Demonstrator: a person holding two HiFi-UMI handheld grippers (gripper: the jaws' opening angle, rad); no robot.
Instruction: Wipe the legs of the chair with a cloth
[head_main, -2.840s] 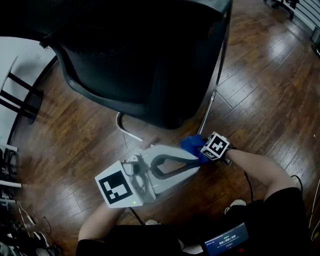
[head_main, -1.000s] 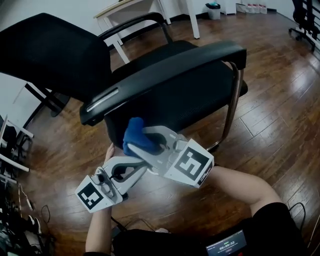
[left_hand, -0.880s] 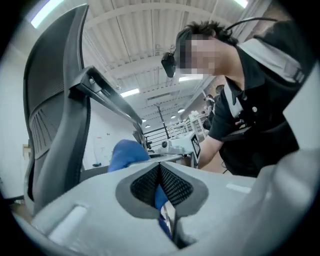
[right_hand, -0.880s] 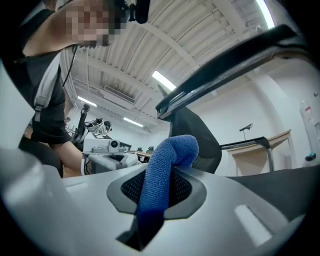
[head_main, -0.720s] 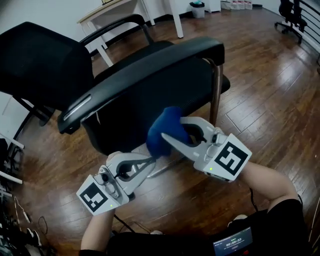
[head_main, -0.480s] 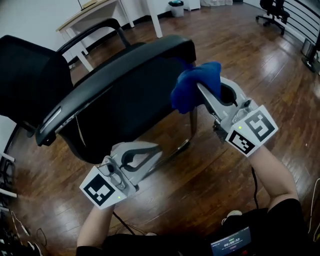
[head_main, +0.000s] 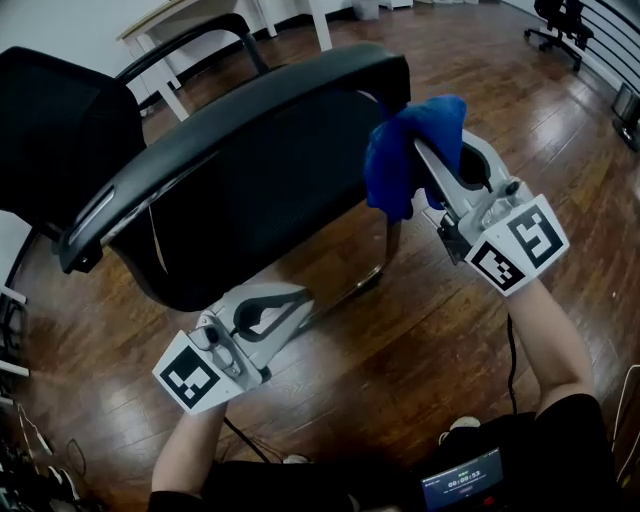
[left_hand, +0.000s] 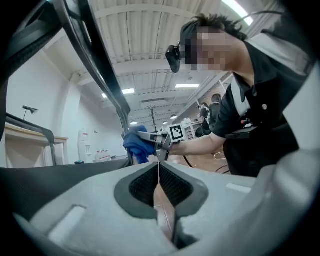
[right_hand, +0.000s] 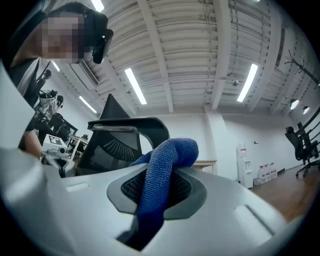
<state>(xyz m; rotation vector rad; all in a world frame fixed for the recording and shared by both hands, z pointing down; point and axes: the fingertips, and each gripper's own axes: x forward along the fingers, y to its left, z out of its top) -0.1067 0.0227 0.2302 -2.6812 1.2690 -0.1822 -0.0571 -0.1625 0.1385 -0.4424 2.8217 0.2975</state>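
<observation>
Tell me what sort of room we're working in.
Probably an office or lab workroom: a black office chair with armrests on a wood-plank floor, a white-legged desk by the wall, and strip lights overhead.

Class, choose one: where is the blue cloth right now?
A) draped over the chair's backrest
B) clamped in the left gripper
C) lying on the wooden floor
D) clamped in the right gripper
D: the blue terry cloth is pinched between the jaws of the right gripper, held up beside the black chair; the left gripper is shut on nothing.
</observation>
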